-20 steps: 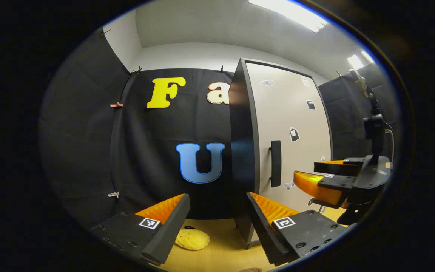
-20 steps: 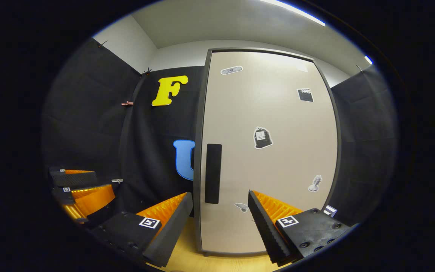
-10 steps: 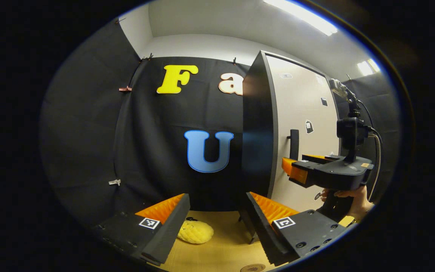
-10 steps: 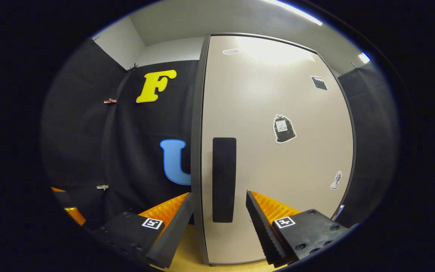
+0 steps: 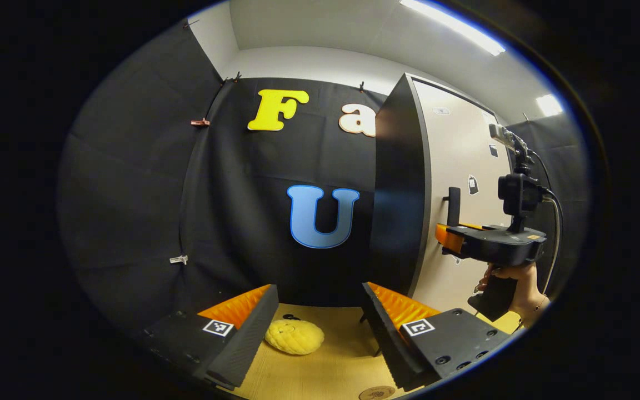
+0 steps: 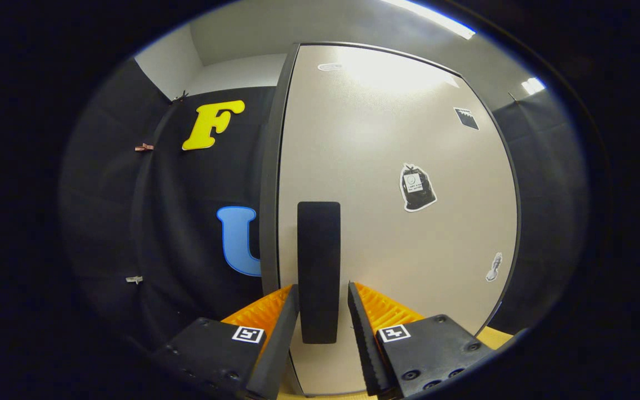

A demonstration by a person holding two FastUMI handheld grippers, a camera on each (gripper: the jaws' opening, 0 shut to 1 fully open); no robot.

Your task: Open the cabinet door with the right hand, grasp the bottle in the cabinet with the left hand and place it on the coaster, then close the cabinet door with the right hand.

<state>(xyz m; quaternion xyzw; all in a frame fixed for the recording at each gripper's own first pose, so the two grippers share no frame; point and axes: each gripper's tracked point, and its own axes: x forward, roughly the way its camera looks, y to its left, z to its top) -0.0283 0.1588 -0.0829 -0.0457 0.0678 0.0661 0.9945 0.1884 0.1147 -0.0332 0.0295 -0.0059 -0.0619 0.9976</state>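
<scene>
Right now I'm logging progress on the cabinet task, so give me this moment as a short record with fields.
stage: reaching for the door, not yet opened
cabinet door: shut
door handle: upright dark bar between the right gripper's jaws
right gripper: jaws close on either side of the handle; contact cannot be confirmed
left gripper: jaws open, holding nothing
yellow plush toy: on the wooden tabletop, ahead of the left gripper
coaster: on the tabletop, bare

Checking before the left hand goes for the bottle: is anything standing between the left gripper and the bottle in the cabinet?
Yes, the cabinet door is closed, shutting the bottle off from the left gripper. The right gripper straddles its handle, jaws not quite pressed on it.
</scene>
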